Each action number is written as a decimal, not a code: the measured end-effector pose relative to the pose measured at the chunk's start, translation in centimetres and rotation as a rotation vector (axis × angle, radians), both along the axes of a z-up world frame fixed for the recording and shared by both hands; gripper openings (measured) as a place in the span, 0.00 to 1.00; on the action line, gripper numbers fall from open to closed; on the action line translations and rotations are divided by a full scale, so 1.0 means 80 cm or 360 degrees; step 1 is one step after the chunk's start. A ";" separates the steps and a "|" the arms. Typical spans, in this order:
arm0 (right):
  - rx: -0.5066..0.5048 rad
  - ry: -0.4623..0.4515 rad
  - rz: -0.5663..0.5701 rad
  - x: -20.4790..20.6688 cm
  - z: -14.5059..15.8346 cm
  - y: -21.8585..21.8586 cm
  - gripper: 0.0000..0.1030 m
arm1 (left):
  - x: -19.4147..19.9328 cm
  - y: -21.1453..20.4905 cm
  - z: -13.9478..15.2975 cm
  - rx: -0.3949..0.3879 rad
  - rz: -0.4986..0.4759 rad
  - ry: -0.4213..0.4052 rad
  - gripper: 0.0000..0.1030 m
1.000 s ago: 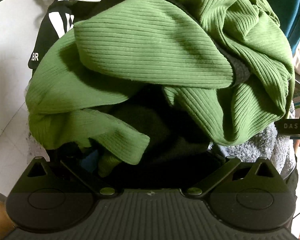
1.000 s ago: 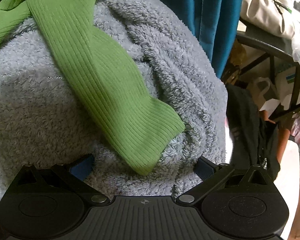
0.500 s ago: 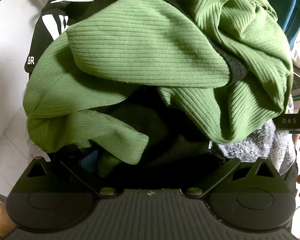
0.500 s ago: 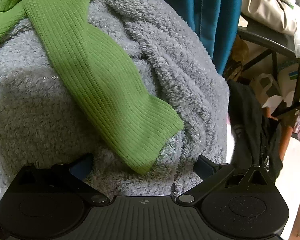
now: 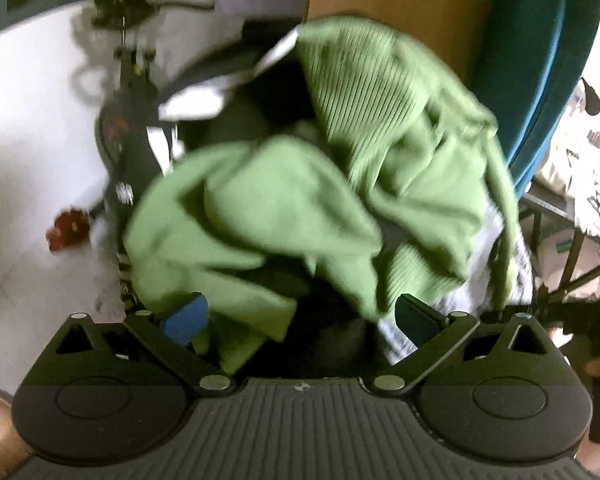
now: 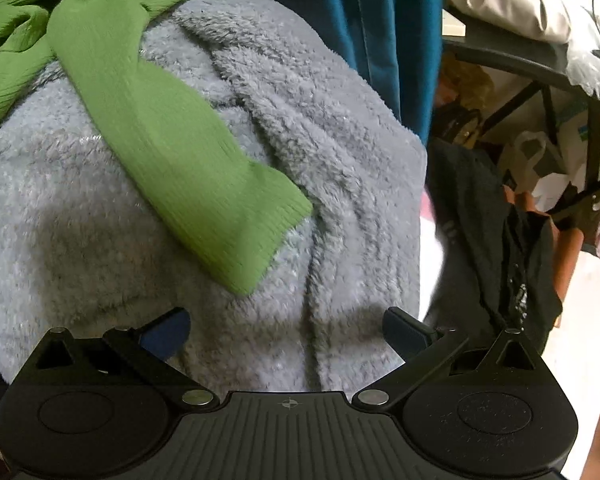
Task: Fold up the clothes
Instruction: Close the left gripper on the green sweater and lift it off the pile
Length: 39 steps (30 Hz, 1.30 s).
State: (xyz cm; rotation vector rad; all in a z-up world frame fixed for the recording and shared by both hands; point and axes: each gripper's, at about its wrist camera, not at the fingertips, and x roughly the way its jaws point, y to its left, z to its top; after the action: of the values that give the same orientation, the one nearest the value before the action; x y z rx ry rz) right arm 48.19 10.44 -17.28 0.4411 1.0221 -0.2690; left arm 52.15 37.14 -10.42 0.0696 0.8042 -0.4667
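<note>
- The grey fleece garment [image 6: 340, 168] is the largest thing in the right wrist view: a rumpled mound filling the frame from 9 o'clock through the centre to 3 o'clock, not flattened anywhere.
- The green ribbed top [image 5: 308, 216] is next in size. In the left wrist view it lies bunched at the centre, heaped over a dark garment [image 5: 332, 320] at 6 o'clock; this view is blurred, so finer folds cannot be made out.
- One green sleeve [image 6: 172, 148] trails from 11 o'clock down to the centre of the right wrist view, draped across the grey fleece, its cuff lying flat on the pile.
- A teal curtain [image 6: 380, 32] hangs at 12 o'clock behind the pile.
- The left tool [image 5: 300, 320] is spread wide, its fingers either side of the green and dark cloth at 6 o'clock, pinching nothing that shows.
- The right tool [image 6: 284, 328] is likewise spread, hovering low over the grey fleece just below the sleeve cuff, gripping nothing.
- Judged from this, the task has barely begun: no garment is pulled free, spread or creased, and no folded stack is in view. Everything is left: separating one piece, laying it out, folding it.
</note>
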 end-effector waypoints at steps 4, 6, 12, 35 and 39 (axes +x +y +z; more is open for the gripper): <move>-0.0068 -0.0019 0.0073 -0.010 0.004 0.004 0.99 | 0.005 0.005 0.033 -0.0080 -0.0004 -0.0130 0.99; -0.0068 -0.0034 0.0080 -0.012 0.008 0.001 0.99 | 0.016 -0.007 0.060 -0.0123 -0.0010 -0.0177 0.99; -0.0055 -0.0057 0.0013 -0.017 0.015 -0.014 0.99 | 0.050 -0.063 0.098 -0.0140 -0.0125 -0.0270 0.99; -0.0287 -0.0347 0.0140 0.008 0.103 -0.008 0.96 | 0.033 -0.004 0.140 -0.0282 0.0130 -0.0332 0.18; -0.0348 -0.0448 0.0249 0.038 0.134 0.002 0.94 | 0.030 0.035 0.144 -0.0289 0.0255 -0.0387 0.18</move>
State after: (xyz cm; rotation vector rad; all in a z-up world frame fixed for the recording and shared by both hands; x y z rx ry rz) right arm 51.24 10.58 -6.55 0.1920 0.7369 -0.1700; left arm 54.51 39.94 1.09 -0.1046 0.5218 -0.3695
